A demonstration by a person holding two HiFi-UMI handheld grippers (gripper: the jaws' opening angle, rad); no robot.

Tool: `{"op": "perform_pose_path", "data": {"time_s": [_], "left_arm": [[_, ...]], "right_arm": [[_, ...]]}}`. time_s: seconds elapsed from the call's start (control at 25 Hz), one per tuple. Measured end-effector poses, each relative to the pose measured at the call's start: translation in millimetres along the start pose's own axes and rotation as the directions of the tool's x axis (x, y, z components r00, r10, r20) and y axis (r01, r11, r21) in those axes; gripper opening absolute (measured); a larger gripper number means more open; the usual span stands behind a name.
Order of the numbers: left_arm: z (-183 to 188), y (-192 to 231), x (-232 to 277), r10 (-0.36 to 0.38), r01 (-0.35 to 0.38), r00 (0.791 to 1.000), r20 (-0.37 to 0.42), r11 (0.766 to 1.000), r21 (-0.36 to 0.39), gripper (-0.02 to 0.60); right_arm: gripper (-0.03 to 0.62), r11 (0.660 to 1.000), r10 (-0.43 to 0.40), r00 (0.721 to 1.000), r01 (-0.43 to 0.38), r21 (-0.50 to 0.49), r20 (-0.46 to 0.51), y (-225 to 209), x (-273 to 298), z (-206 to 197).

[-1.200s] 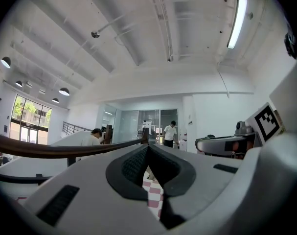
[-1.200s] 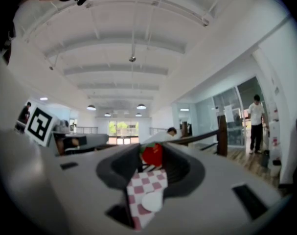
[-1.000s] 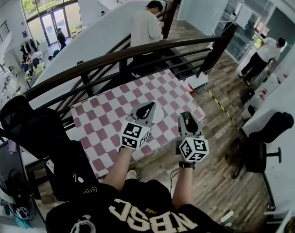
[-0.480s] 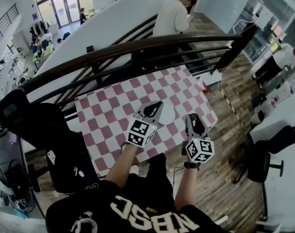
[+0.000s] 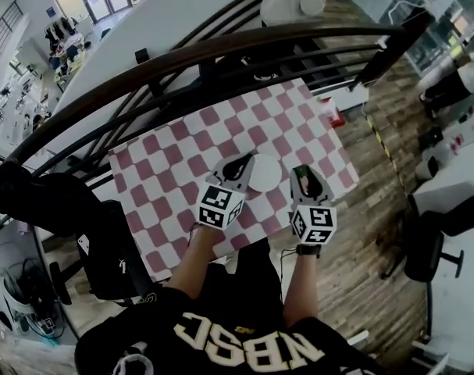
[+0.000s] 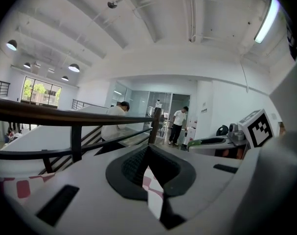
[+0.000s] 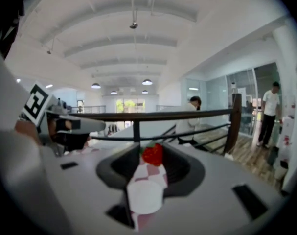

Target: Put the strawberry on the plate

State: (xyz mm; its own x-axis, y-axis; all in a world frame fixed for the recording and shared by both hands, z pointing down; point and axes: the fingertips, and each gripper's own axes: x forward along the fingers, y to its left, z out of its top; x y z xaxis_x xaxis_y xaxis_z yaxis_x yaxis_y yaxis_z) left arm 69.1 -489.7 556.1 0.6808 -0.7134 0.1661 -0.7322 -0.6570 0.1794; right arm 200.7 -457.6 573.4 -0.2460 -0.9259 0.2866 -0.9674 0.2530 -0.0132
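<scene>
A red strawberry (image 7: 153, 154) with a green top sits pinched between the tips of my right gripper (image 7: 153, 153). In the head view that gripper (image 5: 301, 175) hovers over the pink-and-white checkered table (image 5: 182, 170), just right of the white plate (image 5: 265, 174). The strawberry (image 5: 302, 176) shows as a small red and green spot at its tips. Through the right jaws' gap the plate (image 7: 145, 196) lies below. My left gripper (image 5: 238, 165) hangs at the plate's left rim. Its jaws (image 6: 148, 150) meet at the tips with nothing between them, only tablecloth behind.
A dark curved railing (image 5: 221, 49) runs along the table's far side. A black chair (image 5: 57, 209) stands at the left and an office chair (image 5: 432, 244) at the right on the wood floor. People stand beyond the railing.
The head view has swung, so the table sits more central. The right gripper with the strawberry has come in from the table's near edge to beside the plate. The plate now shows between the grippers.
</scene>
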Motion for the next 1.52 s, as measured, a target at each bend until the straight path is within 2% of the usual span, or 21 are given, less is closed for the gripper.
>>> {"op": "perform_pose_path", "data": {"time_s": [0.2,0.4,0.6,0.76,0.88,1.0,1.12,1.24,1.36,1.52], "left_arm": [[-40,16,24,0.038,-0.041,0.996,-0.085,0.998,-0.042,0.014],[-76,34,46,0.068,-0.079,0.986,-0.151,0.995,-0.068,0.014],[-117,45,53,0.1,-0.125,0.969,-0.227,0.987,-0.099,0.014],[-154,45,47,0.108,-0.151,0.947,-0.304,0.981,-0.122,0.014],[-170,49,47,0.115,-0.165,0.936,-0.333,0.978,-0.124,0.014],[-182,47,41,0.117,-0.172,0.926,-0.358,0.977,-0.126,0.014],[-181,46,40,0.118,-0.172,0.926,-0.358,0.978,-0.122,0.014],[-172,47,42,0.115,-0.163,0.933,-0.34,0.98,-0.114,0.014],[-151,42,41,0.105,-0.141,0.947,-0.302,0.985,-0.099,0.014],[-107,32,39,0.084,-0.103,0.971,-0.225,0.992,-0.074,0.014]], "right_arm": [[0.149,0.998,0.066,0.99,-0.064,0.022,-0.121,2,43,-48],[0.149,0.991,0.132,0.962,-0.129,0.029,-0.238,15,84,-102],[0.149,0.984,0.173,0.919,-0.174,0.03,-0.355,28,111,-162],[0.149,0.98,0.181,0.866,-0.201,0.008,-0.465,42,116,-213],[0.149,0.974,0.185,0.831,-0.225,-0.013,-0.524,47,125,-238],[0.15,0.974,0.177,0.813,-0.227,-0.021,-0.555,51,125,-252],[0.164,0.977,0.176,0.818,-0.214,-0.007,-0.548,49,126,-251],[0.187,0.98,0.164,0.838,-0.199,-0.011,-0.521,44,128,-237],[0.189,0.985,0.145,0.869,-0.174,-0.018,-0.472,38,122,-210],[0.187,0.989,0.144,0.925,-0.147,0.019,-0.353,35,104,-149]]}}
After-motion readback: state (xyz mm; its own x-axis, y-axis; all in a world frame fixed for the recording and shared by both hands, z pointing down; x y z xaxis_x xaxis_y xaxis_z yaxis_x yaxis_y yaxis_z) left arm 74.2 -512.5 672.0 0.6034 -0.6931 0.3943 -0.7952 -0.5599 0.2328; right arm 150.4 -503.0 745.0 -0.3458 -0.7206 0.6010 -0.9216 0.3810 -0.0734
